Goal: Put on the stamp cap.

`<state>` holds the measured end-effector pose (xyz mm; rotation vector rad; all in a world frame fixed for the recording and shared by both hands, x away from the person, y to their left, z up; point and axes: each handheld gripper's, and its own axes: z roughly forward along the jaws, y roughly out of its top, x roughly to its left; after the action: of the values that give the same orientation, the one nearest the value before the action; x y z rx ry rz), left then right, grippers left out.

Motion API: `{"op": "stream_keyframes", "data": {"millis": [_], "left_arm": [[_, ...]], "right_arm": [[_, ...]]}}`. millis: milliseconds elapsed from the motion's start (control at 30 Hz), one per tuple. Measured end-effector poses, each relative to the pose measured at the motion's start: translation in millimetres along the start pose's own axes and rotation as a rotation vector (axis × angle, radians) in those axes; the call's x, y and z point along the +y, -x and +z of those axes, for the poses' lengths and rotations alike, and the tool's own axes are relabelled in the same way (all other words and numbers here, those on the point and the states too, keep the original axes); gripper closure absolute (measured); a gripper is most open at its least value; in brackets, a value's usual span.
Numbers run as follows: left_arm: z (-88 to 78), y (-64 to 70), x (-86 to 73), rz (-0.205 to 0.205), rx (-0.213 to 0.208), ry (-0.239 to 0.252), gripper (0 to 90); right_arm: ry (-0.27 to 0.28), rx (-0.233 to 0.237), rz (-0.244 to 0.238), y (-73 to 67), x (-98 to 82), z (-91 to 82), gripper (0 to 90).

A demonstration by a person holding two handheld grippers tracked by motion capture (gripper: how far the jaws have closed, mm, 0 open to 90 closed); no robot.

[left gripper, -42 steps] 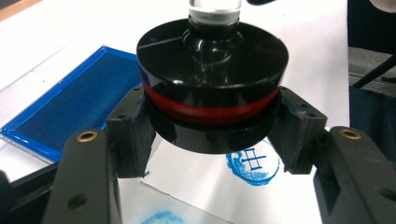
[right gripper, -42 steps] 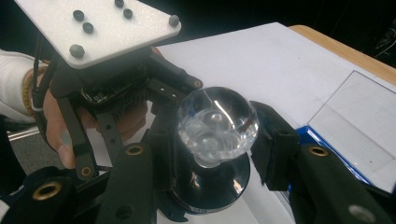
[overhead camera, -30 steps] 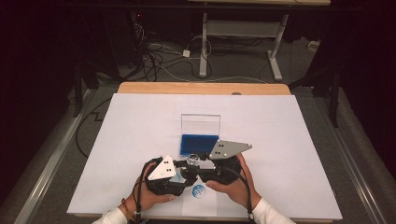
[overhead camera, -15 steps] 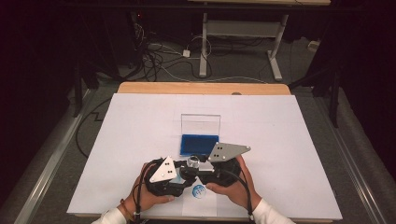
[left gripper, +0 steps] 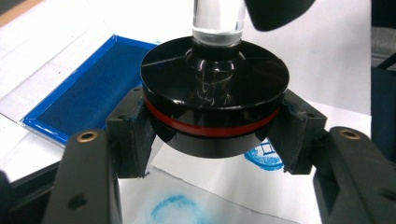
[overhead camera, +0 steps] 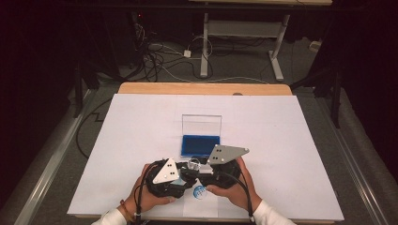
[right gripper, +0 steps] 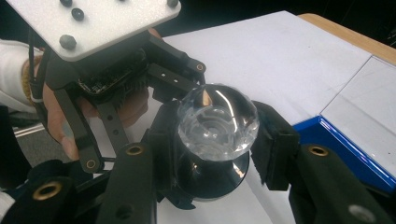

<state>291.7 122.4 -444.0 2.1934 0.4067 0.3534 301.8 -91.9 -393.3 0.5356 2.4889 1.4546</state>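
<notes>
Round black stamp with a red band and clear faceted knob (left gripper: 212,100) is held just above the white paper (overhead camera: 141,140), near the open blue ink pad (overhead camera: 201,144). Left gripper (left gripper: 212,135) jaws clamp its black base. Right gripper (right gripper: 217,140) jaws clamp the knob. Blue round print (overhead camera: 199,191) sits on the paper beneath.

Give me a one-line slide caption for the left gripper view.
Left gripper shut on the stamp base, held above paper bearing blue prints, ink pad open alongside.
</notes>
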Motion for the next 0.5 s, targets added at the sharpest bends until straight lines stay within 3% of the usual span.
{"op": "stream_keyframes", "data": {"millis": [500], "left_arm": [[4.1,-0.8,-4.2,0.008,-0.011,-0.018,36.7]], "right_arm": [[-0.029,-0.009,-0.007,-2.0,-2.9,4.0,57.0]]}}
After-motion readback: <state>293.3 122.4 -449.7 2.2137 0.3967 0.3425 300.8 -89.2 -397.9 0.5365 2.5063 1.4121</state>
